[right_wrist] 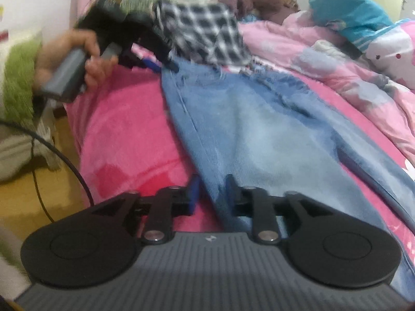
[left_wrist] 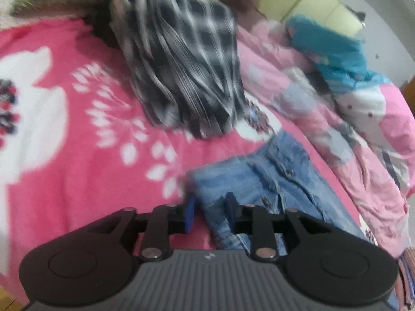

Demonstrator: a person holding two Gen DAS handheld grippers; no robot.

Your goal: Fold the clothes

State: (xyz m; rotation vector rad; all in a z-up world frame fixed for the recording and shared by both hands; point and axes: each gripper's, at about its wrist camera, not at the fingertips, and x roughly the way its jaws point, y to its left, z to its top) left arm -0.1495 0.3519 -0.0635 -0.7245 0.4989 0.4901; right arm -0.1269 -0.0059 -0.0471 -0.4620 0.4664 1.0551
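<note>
Soft, even indoor light, no hard shadows or glare. Both views smear with motion blur, worst on the plaid shirt (left_wrist: 181,64) at upper centre. Fisheye bends the edges; corners go dark.

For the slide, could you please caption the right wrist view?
Right hand-held gripper at one end of the jeans on a pink blanket, left hand-held gripper at the far end.

Blue denim jeans (right_wrist: 259,129) lie flat on a pink blanket (left_wrist: 77,155), the pale, faded leg running toward the right wrist view's foreground and the buttoned waist (left_wrist: 275,181) showing in the left wrist view. A black-and-white checked shirt (left_wrist: 181,64), crumpled in loose folds, lies just beyond the jeans; in the right wrist view its lower edge overlaps their far end.
</note>
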